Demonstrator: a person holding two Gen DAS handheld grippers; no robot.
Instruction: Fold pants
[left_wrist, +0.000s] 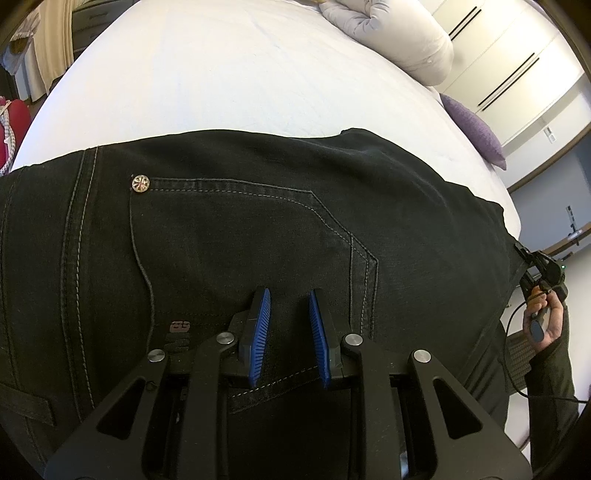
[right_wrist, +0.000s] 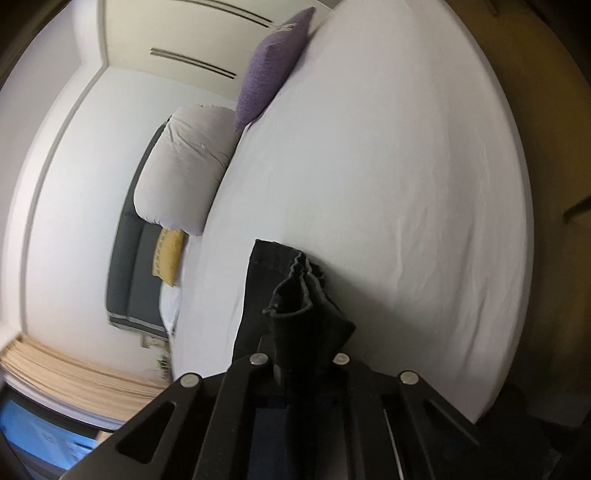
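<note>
The left tongs (left_wrist: 290, 295) hang with a narrow gap between two blue ribbed pads (left_wrist: 258, 332), nothing visibly pinched, over the back pocket of one pair of black denim pants (left_wrist: 240, 229) spread on the white-sheeted bed (left_wrist: 221, 81). The right tongs (right_wrist: 301, 354) are clamped on the bunched leg hems. Beyond them lies wide bare sheet; one purple cushion (right_wrist: 271, 70) and one grey-white pillow (right_wrist: 181, 166) sit at the far edge.
</note>
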